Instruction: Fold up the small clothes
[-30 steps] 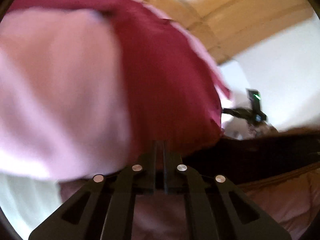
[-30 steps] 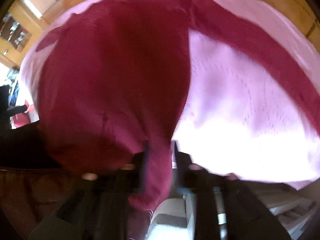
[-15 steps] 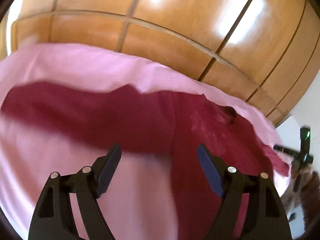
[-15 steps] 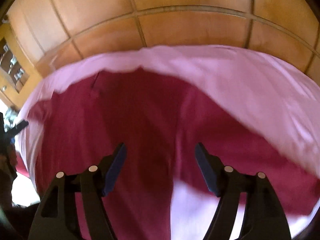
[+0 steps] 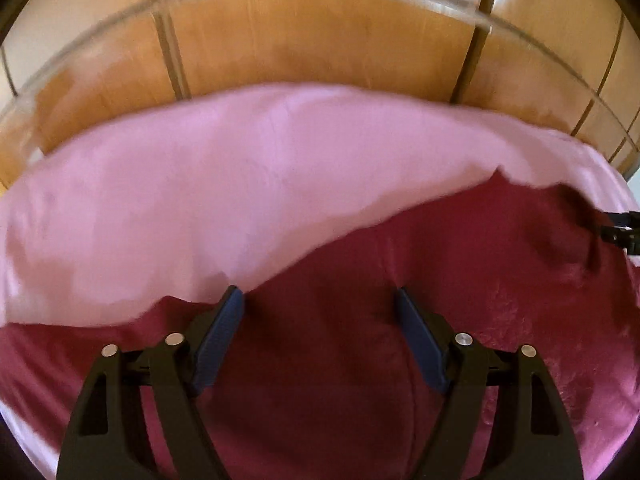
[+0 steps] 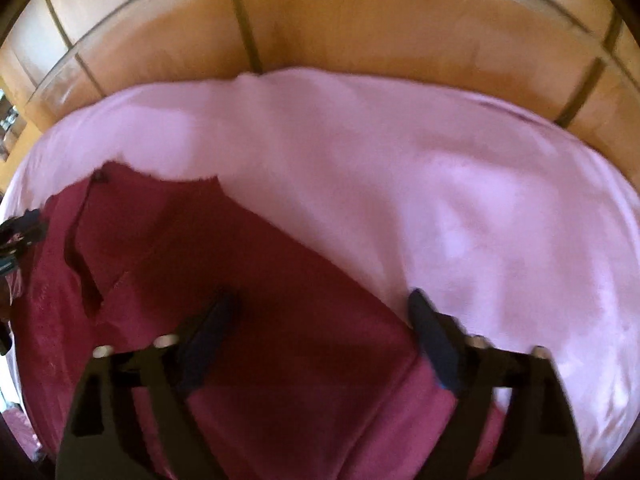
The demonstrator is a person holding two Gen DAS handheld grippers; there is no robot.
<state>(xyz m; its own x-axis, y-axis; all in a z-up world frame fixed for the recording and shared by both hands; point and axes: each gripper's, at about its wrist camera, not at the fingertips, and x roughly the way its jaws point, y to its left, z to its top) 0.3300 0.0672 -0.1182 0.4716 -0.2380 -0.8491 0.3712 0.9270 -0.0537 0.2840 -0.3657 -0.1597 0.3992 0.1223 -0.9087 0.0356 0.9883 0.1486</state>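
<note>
A dark red garment [image 5: 460, 280] lies spread on a pink sheet [image 5: 240, 184]. In the left wrist view it fills the lower right, with a sleeve running to the lower left. My left gripper [image 5: 320, 300] is open and empty just above the cloth. In the right wrist view the garment [image 6: 200, 260] fills the lower left, with its neck opening at the far left. My right gripper [image 6: 324, 300] is open and empty over its edge, with the right finger [image 6: 432, 336] by the cloth's border with the pink sheet [image 6: 440, 184].
Wooden panelled cupboard doors [image 5: 320, 40] stand behind the sheet in both views [image 6: 360, 12]. The other gripper shows at the right edge of the left wrist view [image 5: 622, 232] and at the left edge of the right wrist view [image 6: 20, 228].
One second ago both grippers were shut on the garment and held it up. They have let go and opened. The garment now lies on the sheet and both grippers hover low over it.
</note>
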